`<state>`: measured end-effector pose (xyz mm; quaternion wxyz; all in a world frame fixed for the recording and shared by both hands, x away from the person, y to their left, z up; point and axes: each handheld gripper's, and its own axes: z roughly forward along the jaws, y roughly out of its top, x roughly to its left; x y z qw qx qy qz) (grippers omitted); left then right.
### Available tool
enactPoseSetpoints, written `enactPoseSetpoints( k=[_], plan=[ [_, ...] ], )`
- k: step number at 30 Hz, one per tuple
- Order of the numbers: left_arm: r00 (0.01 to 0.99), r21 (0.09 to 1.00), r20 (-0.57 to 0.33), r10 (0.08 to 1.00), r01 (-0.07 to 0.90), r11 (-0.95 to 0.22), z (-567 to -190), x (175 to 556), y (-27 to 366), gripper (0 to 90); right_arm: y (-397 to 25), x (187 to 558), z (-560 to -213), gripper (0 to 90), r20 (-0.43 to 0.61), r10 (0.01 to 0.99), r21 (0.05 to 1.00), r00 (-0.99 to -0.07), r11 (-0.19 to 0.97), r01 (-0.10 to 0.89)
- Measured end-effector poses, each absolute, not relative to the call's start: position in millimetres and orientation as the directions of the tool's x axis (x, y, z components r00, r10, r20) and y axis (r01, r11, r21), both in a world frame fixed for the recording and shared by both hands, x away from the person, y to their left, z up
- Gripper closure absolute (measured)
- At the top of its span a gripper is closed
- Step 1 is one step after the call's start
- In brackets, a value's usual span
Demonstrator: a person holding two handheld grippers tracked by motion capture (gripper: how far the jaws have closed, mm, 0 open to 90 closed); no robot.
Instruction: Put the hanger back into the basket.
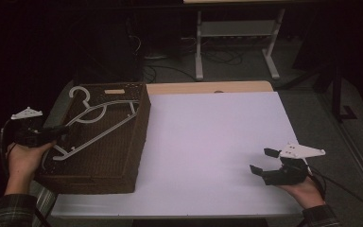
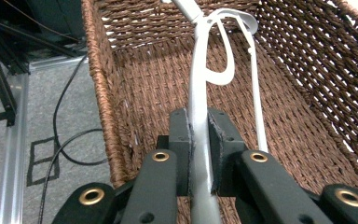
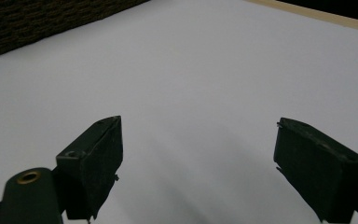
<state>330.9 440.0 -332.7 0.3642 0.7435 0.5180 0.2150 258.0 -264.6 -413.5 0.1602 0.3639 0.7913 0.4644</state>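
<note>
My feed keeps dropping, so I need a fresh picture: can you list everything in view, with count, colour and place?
White plastic clothes hanger: one, white, lying inside the basket, one end pinched by the left claw.
Brown woven wicker basket: one, dark brown, rectangular, on the table's left edge.
White table top: one, white with a wood-coloured far rim.
Grey metal frame: one, light grey, on the floor beyond the table.
Left claw: one, black, shut on the hanger.
Right claw: one, black, jaws wide apart over bare table at the right.
Hands: two, holding the claws.
</note>
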Motion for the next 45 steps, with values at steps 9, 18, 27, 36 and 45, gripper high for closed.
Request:
enactPoseSetpoints(
  k=[9, 18, 27, 36, 45],
  plan=[
    [0.371, 0.779, -0.084, 0.925, 0.603, -0.172, -332, 330, 444, 73.1, -265, 259, -414, 15.1, 0.084, 0.724, 0.851, -0.685, 0.305, 0.427],
    [0.417, 0.796, -0.103, 0.903, 0.578, -0.176, -325, 331, 431, 48.2, -264, 259, -414, 15.1, 0.084, 0.724, 0.851, -0.684, 0.305, 0.428],
    [0.472, 0.812, -0.124, 0.873, 0.554, -0.184, -311, 334, 399, 25.9, -265, 259, -413, 15.1, 0.087, 0.723, 0.852, -0.685, 0.302, 0.427],
    [0.549, 0.837, -0.107, 0.829, 0.500, -0.223, -296, 338, 350, 16.4, -265, 258, -411, 15.1, 0.087, 0.724, 0.854, -0.684, 0.300, 0.426],
    [0.634, 0.850, -0.096, 0.767, 0.453, -0.268, -291, 338, 297, 13.6, -267, 258, -411, 15.1, 0.088, 0.724, 0.855, -0.684, 0.298, 0.425]
  ],
)
